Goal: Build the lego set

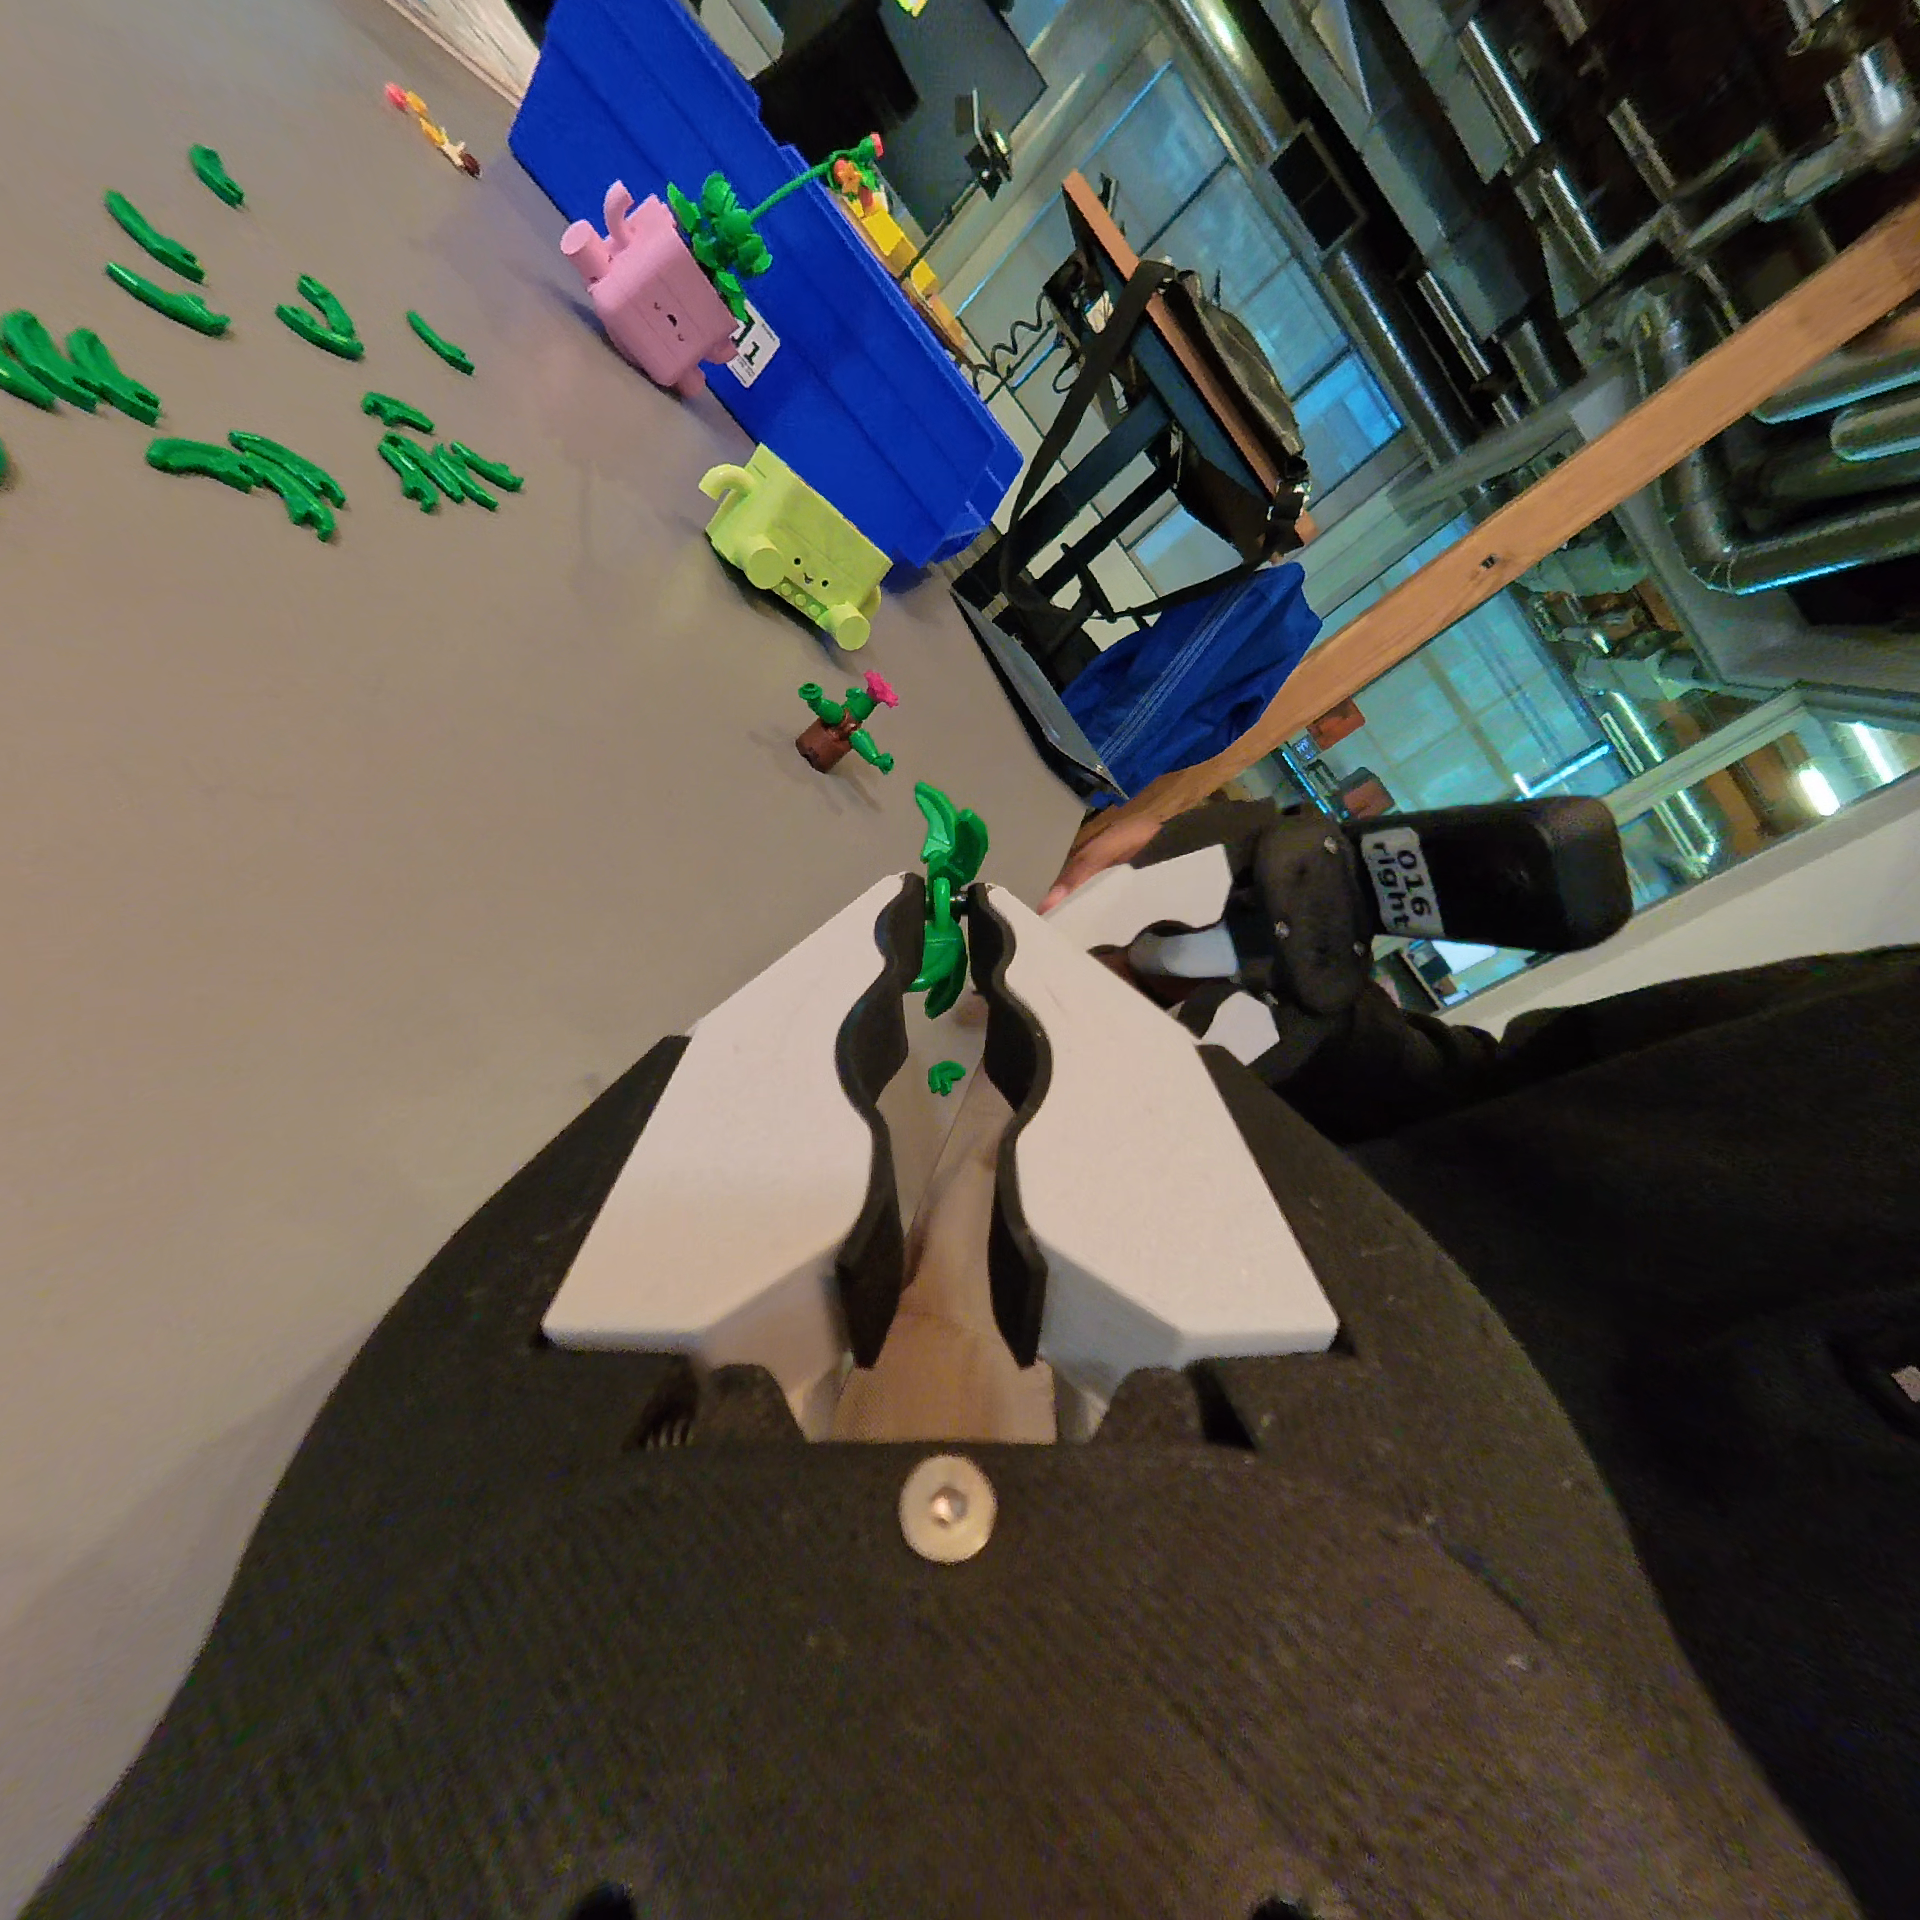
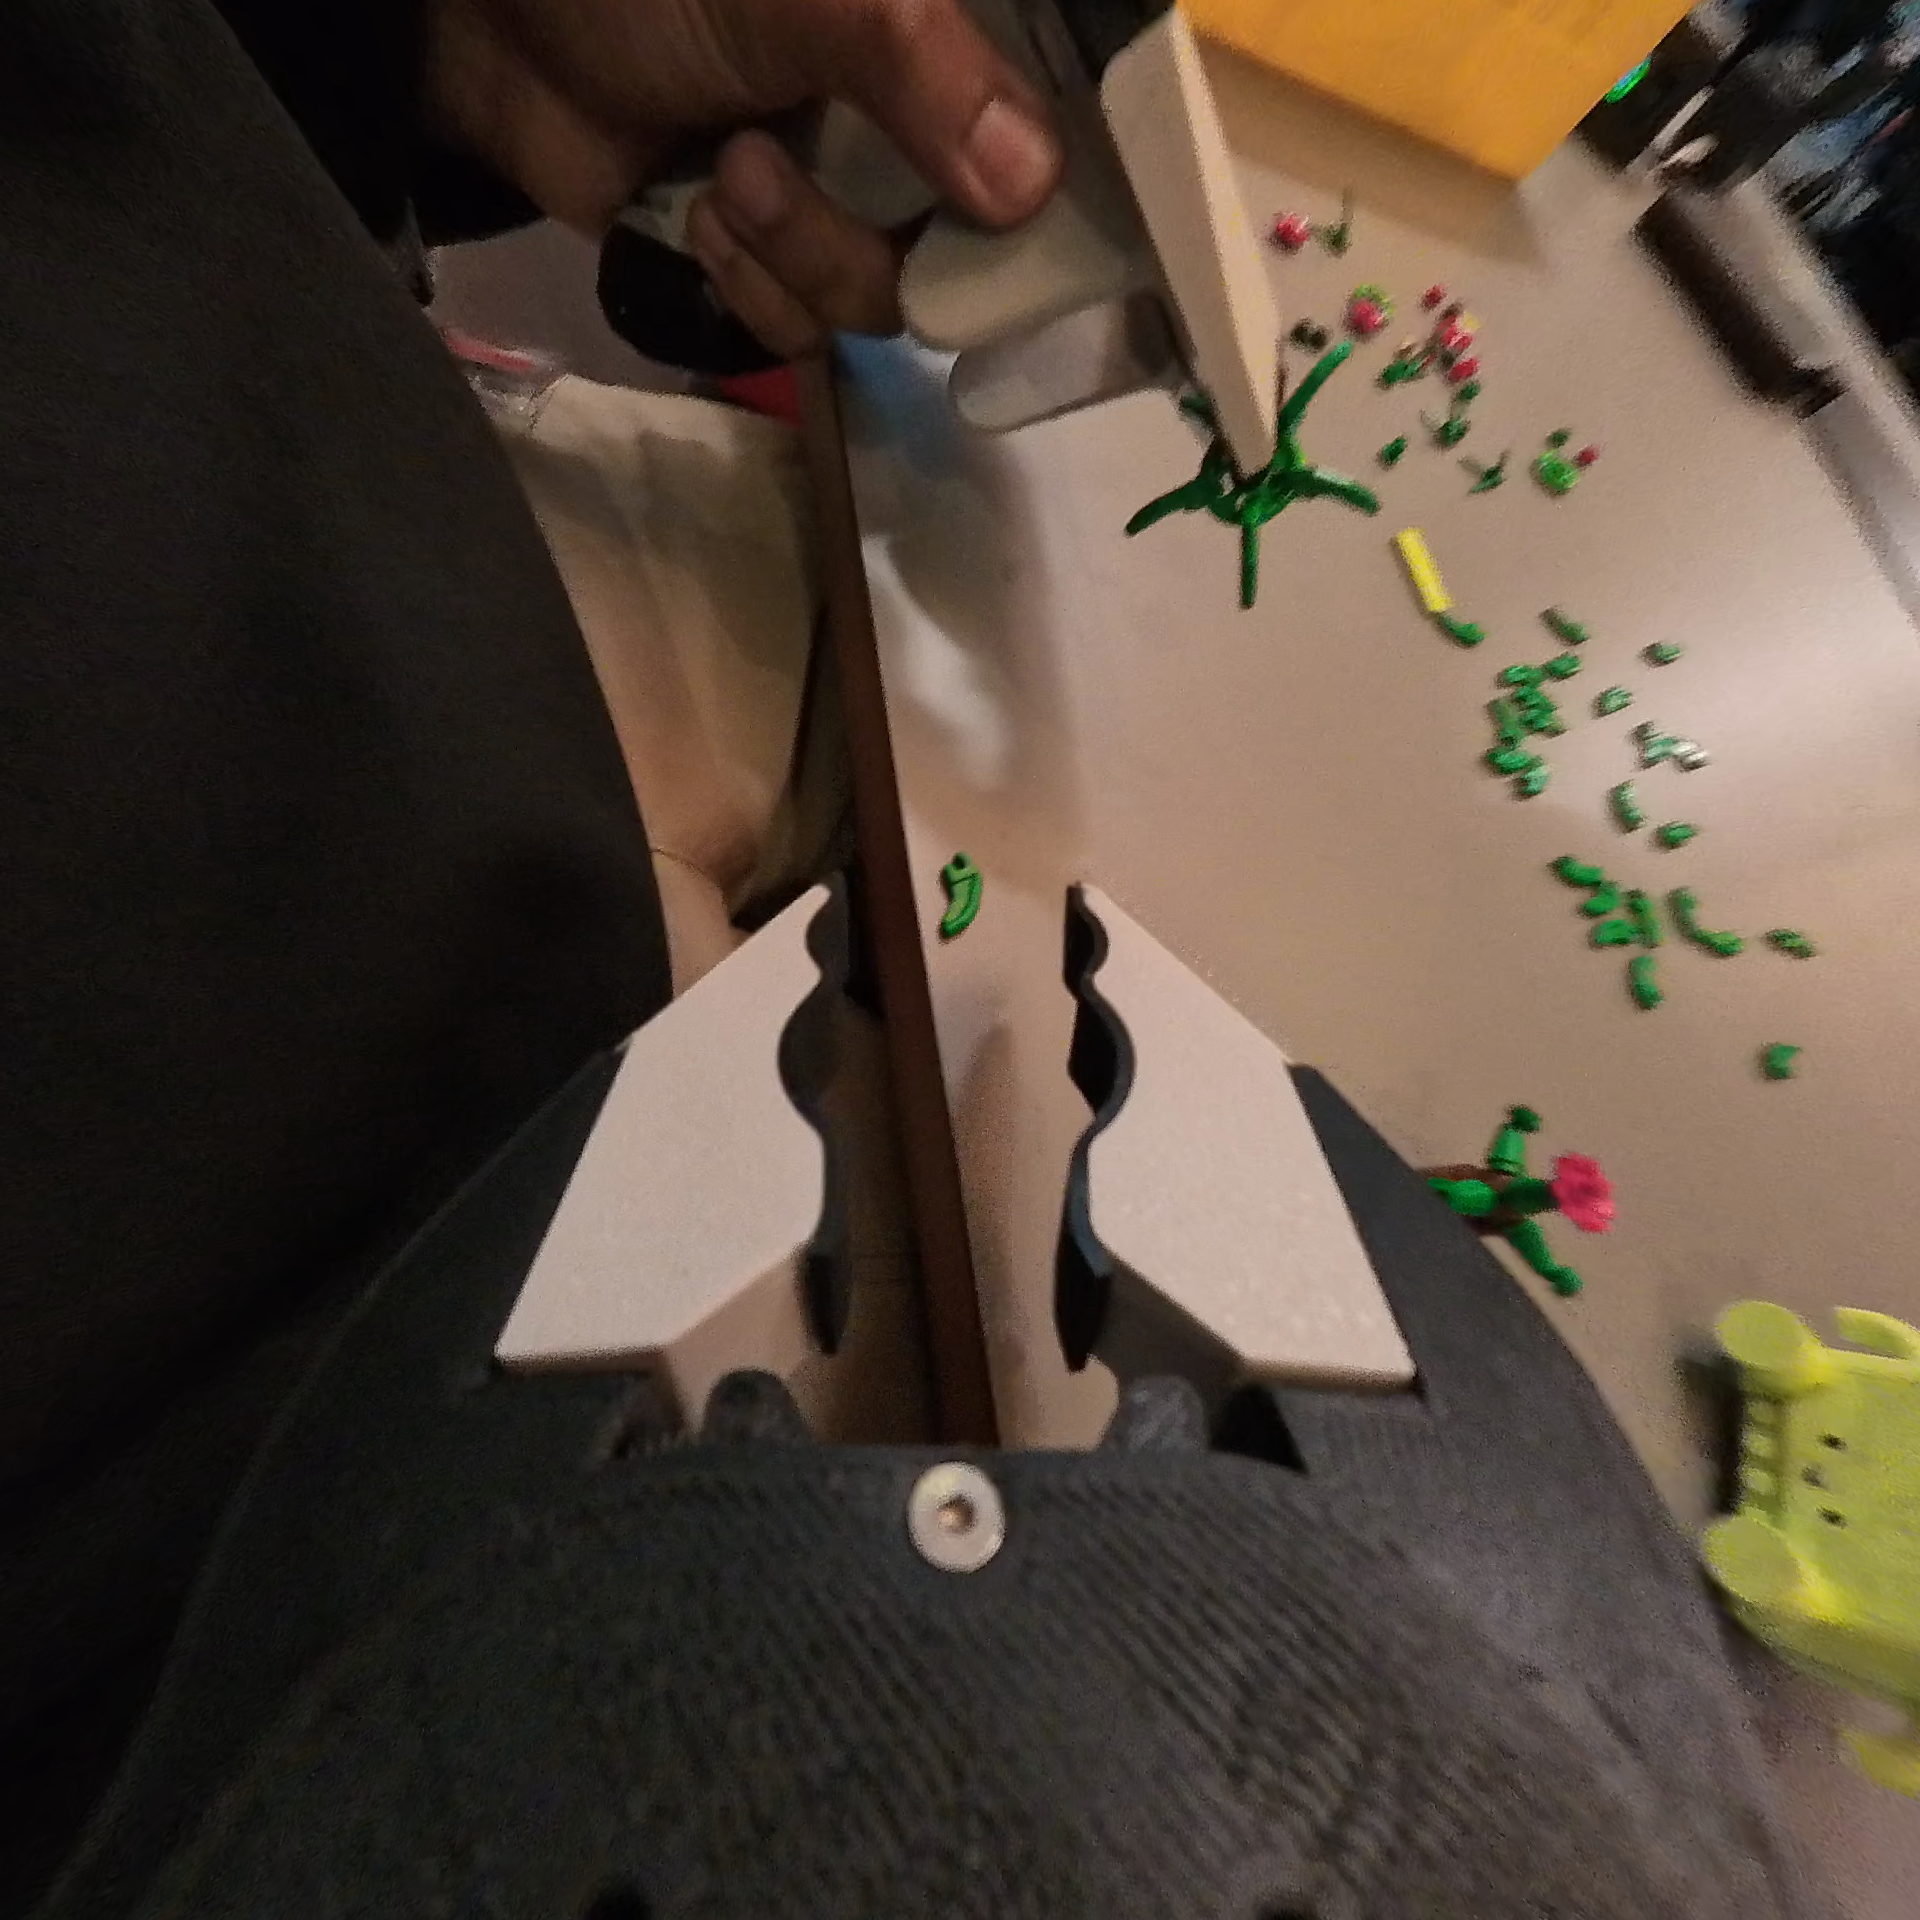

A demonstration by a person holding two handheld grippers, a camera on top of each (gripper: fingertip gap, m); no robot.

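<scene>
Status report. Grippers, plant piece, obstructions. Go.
Left gripper shut on green plant piece. Right gripper open, empty, over loose green leaf. Nothing blocking.

Ahead and left of the tool a blue plastic bin [image 1: 831, 343] rests on the grey worktop [image 1: 312, 831]. Beyond the worktop's far edge hangs a black bag [image 1: 1195, 416], a blue cloth bag [image 1: 1195, 675] below it, near a wooden beam [image 1: 1558, 499]. Silver ducts [image 1: 1714, 312] lie beyond.
</scene>
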